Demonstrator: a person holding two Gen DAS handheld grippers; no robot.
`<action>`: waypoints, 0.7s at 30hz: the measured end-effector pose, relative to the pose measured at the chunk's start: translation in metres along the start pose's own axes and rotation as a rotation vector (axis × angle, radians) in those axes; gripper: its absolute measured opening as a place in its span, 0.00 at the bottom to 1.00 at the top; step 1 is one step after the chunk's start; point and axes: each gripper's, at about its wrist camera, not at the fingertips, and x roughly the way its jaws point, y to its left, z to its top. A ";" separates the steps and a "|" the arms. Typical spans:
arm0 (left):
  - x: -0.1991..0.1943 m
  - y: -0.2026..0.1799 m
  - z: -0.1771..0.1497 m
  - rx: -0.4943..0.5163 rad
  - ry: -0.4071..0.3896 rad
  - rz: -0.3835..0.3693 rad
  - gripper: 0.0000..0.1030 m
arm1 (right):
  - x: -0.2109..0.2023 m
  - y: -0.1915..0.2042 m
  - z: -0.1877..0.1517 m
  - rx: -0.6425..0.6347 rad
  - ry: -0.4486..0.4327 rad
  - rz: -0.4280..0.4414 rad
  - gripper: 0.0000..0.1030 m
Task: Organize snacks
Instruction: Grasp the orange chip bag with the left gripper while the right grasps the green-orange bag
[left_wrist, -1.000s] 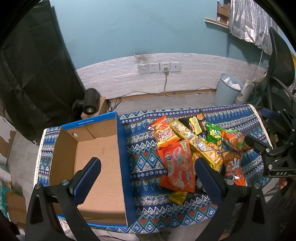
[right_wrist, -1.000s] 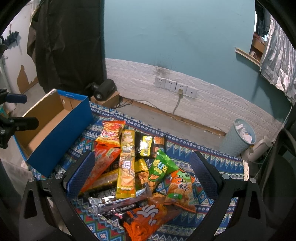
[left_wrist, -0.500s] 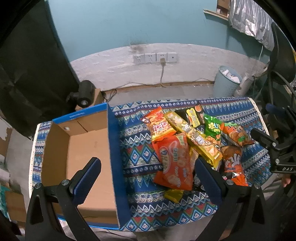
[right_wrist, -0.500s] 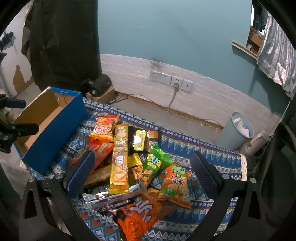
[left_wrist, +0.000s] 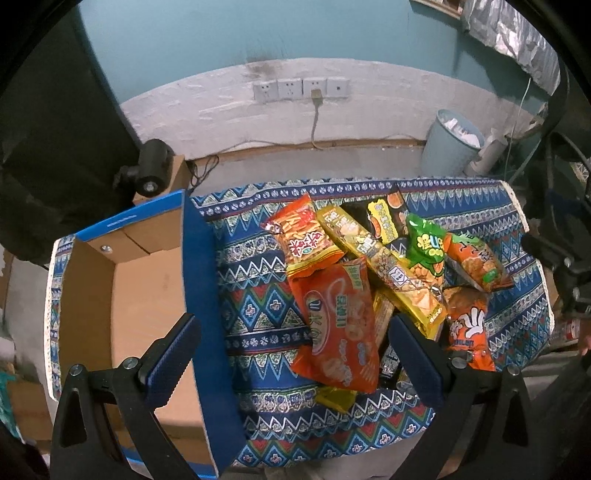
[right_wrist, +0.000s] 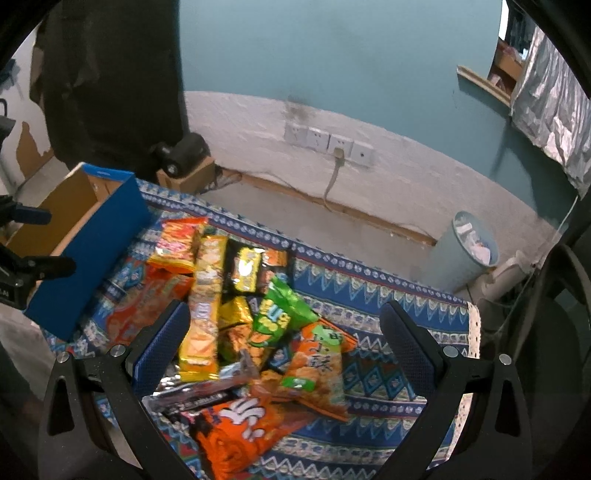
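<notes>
A teal-painted wall (right_wrist: 332, 55) rises above a white textured lower band carrying a row of four white wall sockets (left_wrist: 301, 88), with a grey cable plugged into one and running down to the wooden skirting. A pale blue plastic wastebasket (right_wrist: 467, 245) holding crumpled paper stands on the grey floor near the wall, and a black cylindrical device (left_wrist: 151, 173) sits on a small brown cardboard carton (right_wrist: 188, 177) beside a dark hanging cloth (right_wrist: 110, 81). Crinkled silver foil sheeting (right_wrist: 550, 107) hangs at the upper right, and the table is covered by a blue patterned woven cloth (left_wrist: 258, 314).
</notes>
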 end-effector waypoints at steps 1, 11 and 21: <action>0.004 -0.001 0.002 0.002 0.009 -0.001 0.99 | 0.005 -0.006 0.001 0.006 0.018 -0.002 0.98; 0.052 -0.007 0.015 -0.030 0.103 -0.041 0.99 | 0.069 -0.047 -0.004 0.116 0.228 0.023 0.97; 0.096 -0.015 0.010 -0.011 0.209 -0.031 0.99 | 0.113 -0.062 -0.018 0.190 0.348 0.043 0.97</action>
